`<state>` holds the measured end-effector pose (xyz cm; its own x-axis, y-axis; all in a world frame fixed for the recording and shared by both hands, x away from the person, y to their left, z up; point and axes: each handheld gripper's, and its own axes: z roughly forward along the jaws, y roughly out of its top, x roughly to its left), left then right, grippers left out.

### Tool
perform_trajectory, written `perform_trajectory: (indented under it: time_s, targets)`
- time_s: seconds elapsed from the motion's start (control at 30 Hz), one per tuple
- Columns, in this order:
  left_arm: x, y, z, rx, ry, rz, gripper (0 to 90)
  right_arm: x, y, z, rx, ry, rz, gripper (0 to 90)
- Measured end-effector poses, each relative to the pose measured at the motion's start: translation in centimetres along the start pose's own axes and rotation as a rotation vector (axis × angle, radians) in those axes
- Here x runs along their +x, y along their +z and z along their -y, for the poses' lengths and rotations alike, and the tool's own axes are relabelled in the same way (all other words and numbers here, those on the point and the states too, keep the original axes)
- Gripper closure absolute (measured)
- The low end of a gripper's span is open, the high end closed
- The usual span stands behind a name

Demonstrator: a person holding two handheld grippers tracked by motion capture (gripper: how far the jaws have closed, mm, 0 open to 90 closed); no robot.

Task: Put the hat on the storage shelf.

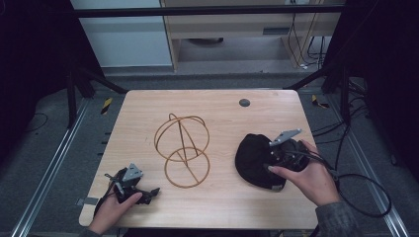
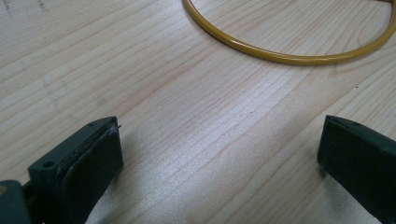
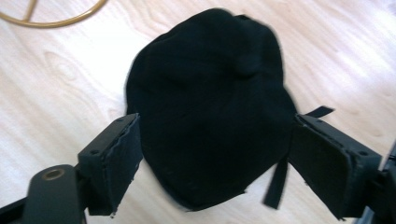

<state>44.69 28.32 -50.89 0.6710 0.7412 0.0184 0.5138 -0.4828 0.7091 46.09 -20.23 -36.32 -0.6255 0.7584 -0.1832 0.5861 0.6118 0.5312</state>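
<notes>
The bench (image 1: 148, 103) has bare wood along its far edge and left side. A gold wire frame (image 1: 182, 150) stands at its middle. The left gripper (image 1: 148, 194) lies near the front edge, jaws spread wide over bare wood just short of the frame's ring (image 2: 285, 58). The right gripper (image 3: 212, 161) is spread around a black cap (image 3: 210, 102), soft and rounded, on the bench's right side, a strap trailing.

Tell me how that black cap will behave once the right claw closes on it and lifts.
The black cap is probably floppy: it lies slumped flat on the table, so it would sag or fold when lifted. It looks like light fabric, unlikely to roll or break. Its loose strap would likely dangle. The right claw straddles it with open jaws, so the cloth may bunch when pinched.
</notes>
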Motion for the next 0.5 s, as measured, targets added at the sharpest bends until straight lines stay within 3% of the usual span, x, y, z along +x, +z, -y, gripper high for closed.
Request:
perform_trajectory:
  time_s: [0.27,0.5]
  targets:
    - [0.0,0.0,0.0,0.0,0.002,0.003,0.0,-2.0,0.6,-2.3,0.055,-0.005,-0.014,31.0]
    - [0.0,0.0,0.0,0.0,0.002,0.002,0.0,-2.8,1.7,-3.4,0.044,0.022,-0.053,37.0]
